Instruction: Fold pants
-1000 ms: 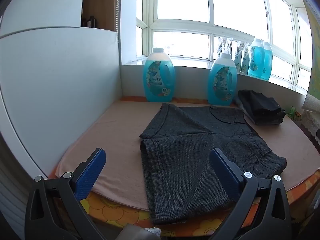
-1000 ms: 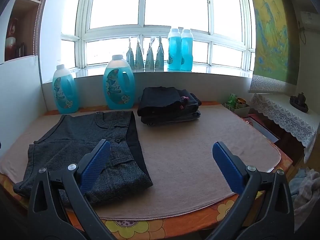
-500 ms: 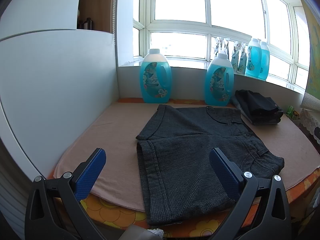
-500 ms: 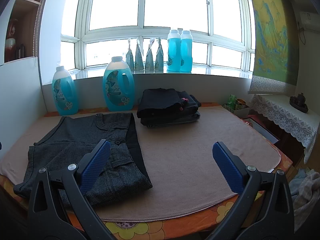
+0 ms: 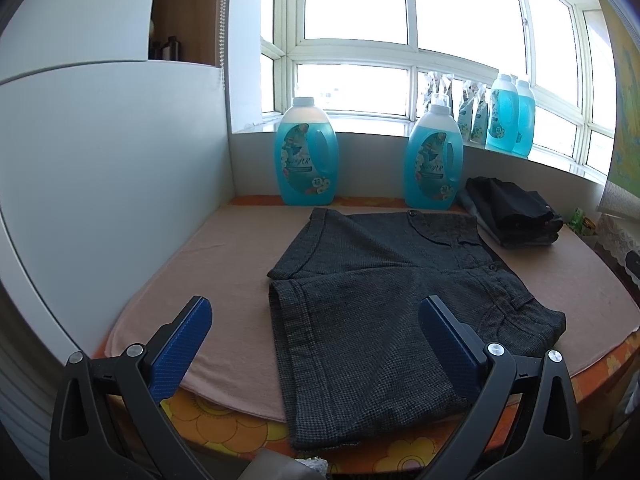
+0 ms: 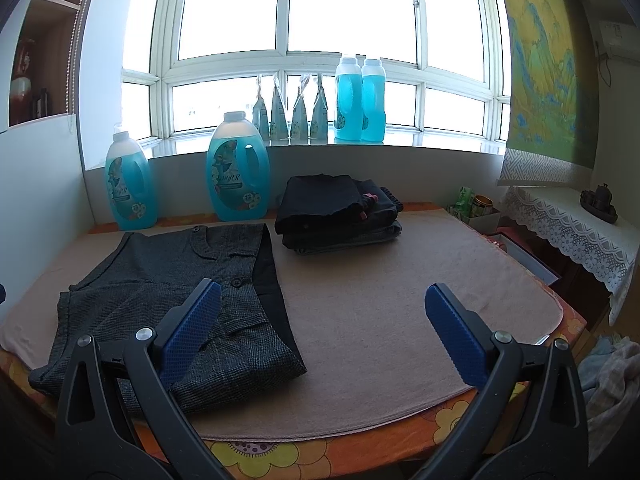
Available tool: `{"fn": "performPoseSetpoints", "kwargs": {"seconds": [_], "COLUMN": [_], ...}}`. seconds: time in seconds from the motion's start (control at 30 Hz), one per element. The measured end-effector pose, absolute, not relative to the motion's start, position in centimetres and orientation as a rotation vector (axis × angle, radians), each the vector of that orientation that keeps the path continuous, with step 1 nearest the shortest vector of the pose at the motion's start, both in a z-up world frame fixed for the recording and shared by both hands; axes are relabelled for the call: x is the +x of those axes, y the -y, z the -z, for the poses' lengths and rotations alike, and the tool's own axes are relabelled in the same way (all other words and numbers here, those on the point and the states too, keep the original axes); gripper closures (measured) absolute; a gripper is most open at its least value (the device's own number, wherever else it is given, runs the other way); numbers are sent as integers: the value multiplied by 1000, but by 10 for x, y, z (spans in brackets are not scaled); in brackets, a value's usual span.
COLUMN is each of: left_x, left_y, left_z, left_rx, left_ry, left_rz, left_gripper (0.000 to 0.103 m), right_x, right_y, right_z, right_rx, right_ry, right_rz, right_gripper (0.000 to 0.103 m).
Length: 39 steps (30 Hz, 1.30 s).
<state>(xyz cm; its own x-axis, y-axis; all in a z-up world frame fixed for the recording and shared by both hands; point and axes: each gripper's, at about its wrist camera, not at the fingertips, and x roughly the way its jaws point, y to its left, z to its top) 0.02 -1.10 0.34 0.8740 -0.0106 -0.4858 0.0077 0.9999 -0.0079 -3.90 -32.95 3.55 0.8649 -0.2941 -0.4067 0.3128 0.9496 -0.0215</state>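
Counted: 4 blue detergent bottles [image 6: 237, 168], 4 refill pouches [image 6: 277, 114], 1 grey pants [image 5: 384, 312], 1 folded dark stack [image 6: 338, 214], 2 grippers [image 6: 323, 330].

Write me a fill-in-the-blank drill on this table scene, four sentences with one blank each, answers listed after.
1. The grey checked shorts lie flat on a ____-coloured mat.
2. Both the left tongs and the right tongs are ____, holding nothing.
3. The folded black clothes sit in a ____ behind the shorts.
4. The detergent jugs hold ____ liquid.

Answers: pink; open; stack; blue
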Motion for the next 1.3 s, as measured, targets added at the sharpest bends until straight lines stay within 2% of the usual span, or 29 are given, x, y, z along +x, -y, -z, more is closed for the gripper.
{"fn": "performPoseSetpoints", "kwargs": {"seconds": [1.3], "left_x": [2], "left_y": [12], "left_z": [-1], "left_rx": [2], "left_ry": [-514], "left_rz": [16], "left_gripper": [0], "right_x": [-37], "right_y": [324], "right_z": [-28], "right_rx": [48], "right_ry": [-423], "right_rz": [318], "right_gripper": [0]}}
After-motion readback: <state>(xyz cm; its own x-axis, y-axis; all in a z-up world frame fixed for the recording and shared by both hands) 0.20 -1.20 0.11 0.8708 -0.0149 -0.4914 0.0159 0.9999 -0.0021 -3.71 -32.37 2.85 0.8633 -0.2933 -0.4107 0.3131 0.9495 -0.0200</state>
